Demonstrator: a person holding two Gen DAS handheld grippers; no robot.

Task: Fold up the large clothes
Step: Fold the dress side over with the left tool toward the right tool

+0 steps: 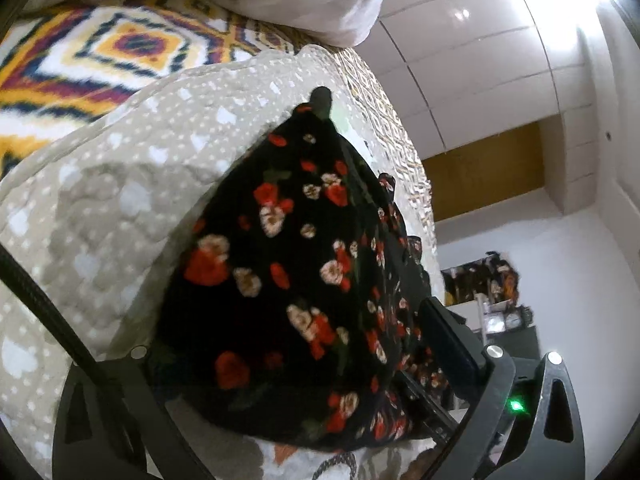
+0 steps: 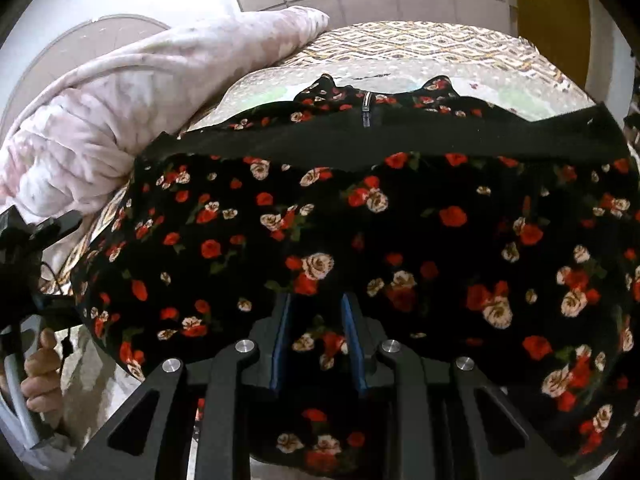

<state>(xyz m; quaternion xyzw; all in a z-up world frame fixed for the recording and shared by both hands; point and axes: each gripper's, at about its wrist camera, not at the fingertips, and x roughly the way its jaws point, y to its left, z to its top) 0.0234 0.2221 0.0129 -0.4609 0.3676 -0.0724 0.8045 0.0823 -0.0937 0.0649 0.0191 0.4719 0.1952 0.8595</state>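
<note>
**Both grippers on the near edge of the floral dress; fold runs away from you**

Obs. Your right gripper [image 2: 316, 312] has its two blue-lined fingers [image 2: 280, 344] drawn close together with the floral dress [image 2: 360, 220] bunched between them; you hold cloth, not air. The dress spreads out ahead of that gripper and to both sides of it, across the quilted cover [image 2: 460, 68] on the bed. Its long axis runs straight away from the fingertips. The black waistband [image 2: 400, 136] lies crosswise ahead, and the zipper [image 2: 366, 110] and the neckline lie beyond it, farthest from you.

Obs. Your left gripper [image 1: 320, 392] is largely buried. Dress fabric [image 1: 288, 264] drapes over the space between its fingers; only one finger [image 1: 452, 340] shows clearly, on the right. The fabric appears held and lifted, but you cannot confirm the jaw gap from this view.

Judgement. Both grippers sit at the near end, roughly equally close. The coming move likely turns on carrying this edge forward, along the long axis, toward the waistband.

Containers: none visible. A pink blanket [image 2: 120, 120] is heaped left of the right gripper, clear of the dress.
</note>
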